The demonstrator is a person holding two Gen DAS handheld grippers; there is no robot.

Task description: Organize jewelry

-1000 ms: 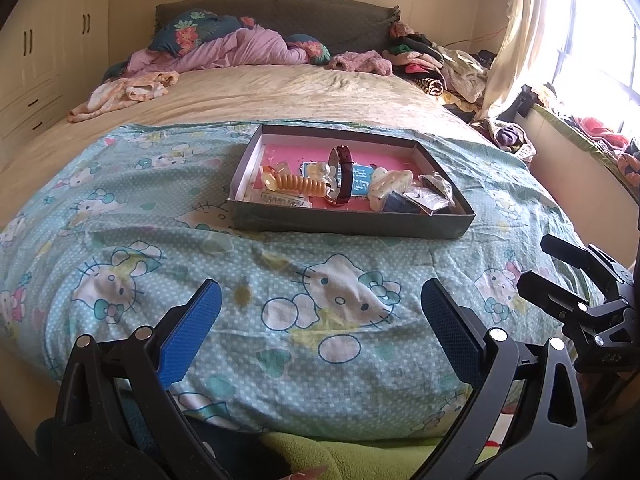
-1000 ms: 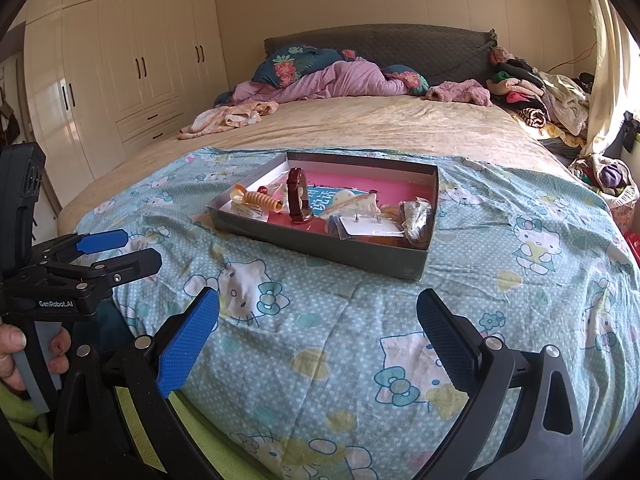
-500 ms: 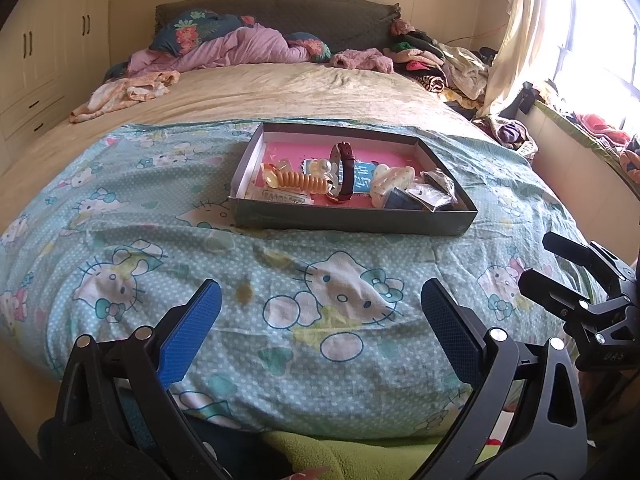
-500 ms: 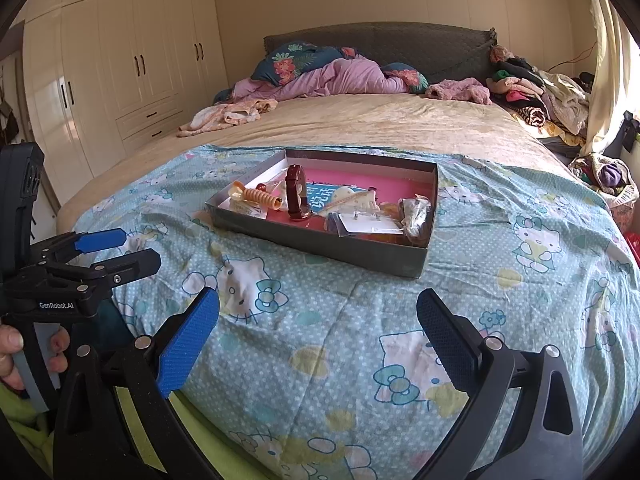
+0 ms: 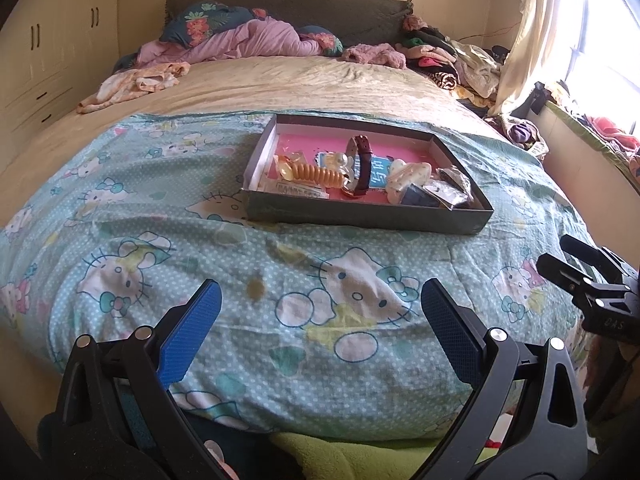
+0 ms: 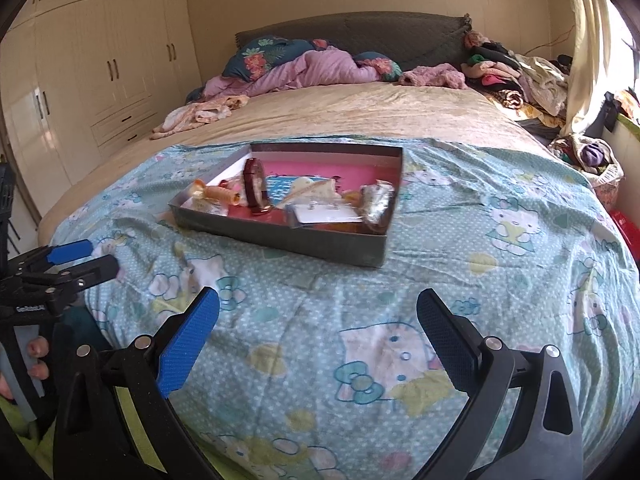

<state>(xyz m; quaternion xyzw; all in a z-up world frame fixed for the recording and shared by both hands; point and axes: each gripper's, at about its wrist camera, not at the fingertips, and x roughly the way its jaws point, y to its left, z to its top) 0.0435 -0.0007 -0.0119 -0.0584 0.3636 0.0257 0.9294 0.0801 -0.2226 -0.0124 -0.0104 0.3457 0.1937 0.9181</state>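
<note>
A shallow grey box [image 5: 360,218] with a pink floor sits on the Hello Kitty blanket [image 5: 200,264]. It also shows in the right wrist view [image 6: 320,242]. In it lie a dark red watch [image 5: 362,164] standing on its strap, an orange spiral hair tie [image 5: 320,174], pearl pieces [image 5: 338,159], a cream clip [image 5: 408,174] and small plastic packets [image 5: 448,192]. My left gripper [image 5: 320,332] is open and empty, near the bed's foot. My right gripper [image 6: 318,336] is open and empty, also short of the box.
The bed's far half holds a purple duvet [image 5: 240,42], pillows and piles of clothes [image 5: 452,60]. White wardrobes [image 6: 80,80] stand at the left. A window and curtain [image 5: 532,40] are at the right. The other gripper shows at each view's edge.
Both grippers have drifted slightly forward and the views have tilted a little; the box sits a bit nearer. Nothing was taken hold of.
</note>
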